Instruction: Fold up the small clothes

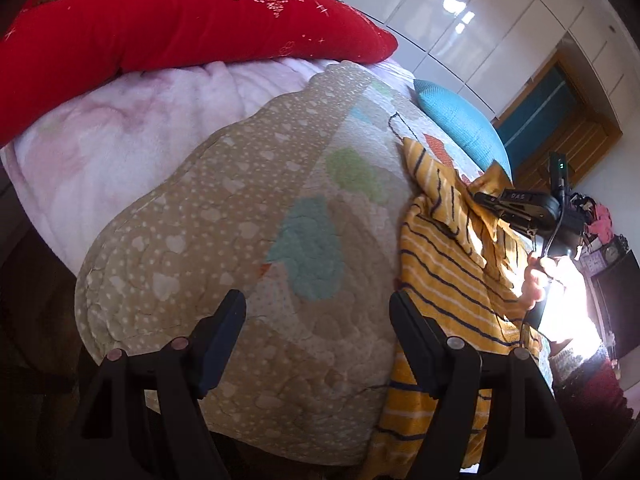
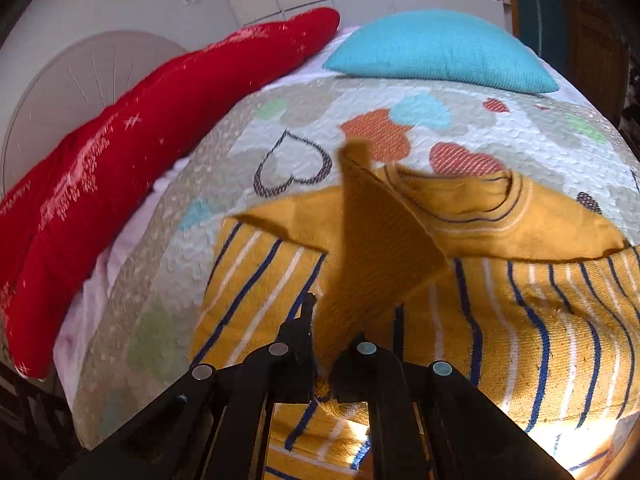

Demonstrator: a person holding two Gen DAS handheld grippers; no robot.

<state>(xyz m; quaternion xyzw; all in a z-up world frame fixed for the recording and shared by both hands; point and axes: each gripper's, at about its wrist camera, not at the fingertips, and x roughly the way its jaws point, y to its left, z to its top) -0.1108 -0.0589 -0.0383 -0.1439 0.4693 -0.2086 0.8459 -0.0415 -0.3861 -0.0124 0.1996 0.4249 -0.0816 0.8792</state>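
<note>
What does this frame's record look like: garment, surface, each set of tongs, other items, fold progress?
garment: yellow striped top, spread out on the bed, neckline away from the right camera
surface: heart-print quilt
left tongs: open, over the quilt beside the top, holding nothing
right tongs: shut on a yellow flap of the top, lifted above the body
other items: red cushion, blue pillow, pink blanket
fold progress: first fold underway, flap not yet laid down

Left gripper open over quilt; right gripper pinching striped yellow shirt; red blanket, blue pillow behind.
</note>
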